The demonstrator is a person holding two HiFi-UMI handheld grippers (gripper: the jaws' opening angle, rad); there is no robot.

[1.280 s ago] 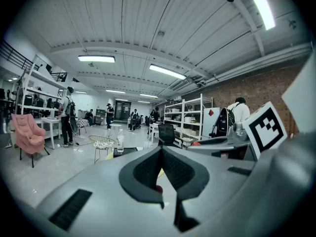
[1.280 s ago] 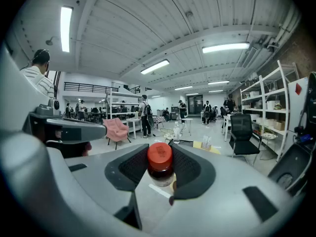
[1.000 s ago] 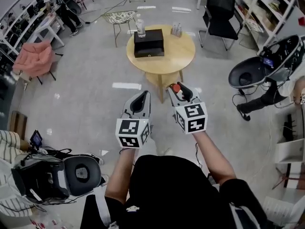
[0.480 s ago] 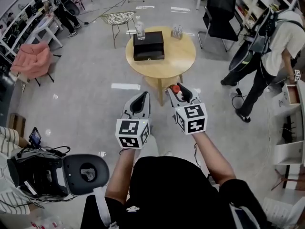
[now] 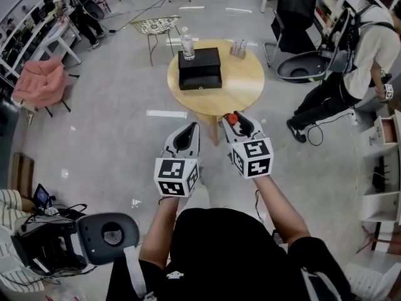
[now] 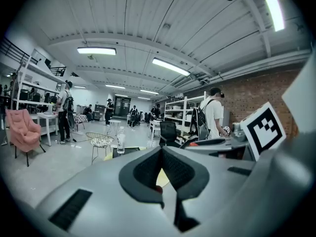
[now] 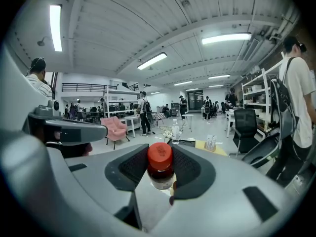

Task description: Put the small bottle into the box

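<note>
A small brown bottle with a red cap (image 5: 232, 117) stands upright between the jaws of my right gripper (image 5: 235, 120), which is shut on it; the same bottle (image 7: 160, 166) fills the middle of the right gripper view. My left gripper (image 5: 190, 128) is held beside it, shut with nothing in it, its jaws meeting in the left gripper view (image 6: 162, 153). Both are held over the floor, short of a round wooden table (image 5: 235, 86). On that table lies the closed black box (image 5: 200, 69).
A clear water bottle (image 5: 187, 44) stands behind the box, and a small holder (image 5: 237, 48) sits at the table's far right. A person with a backpack (image 5: 369, 49) bends over a tipped chair (image 5: 307, 66) on the right. A wire chair (image 5: 155, 24) stands beyond the table, a pink armchair (image 5: 44, 80) to the left.
The table has come slightly nearer in the head view. The person on the right has stepped in and bent towards the chair. Both grippers keep their pose and the bottle stays held.
</note>
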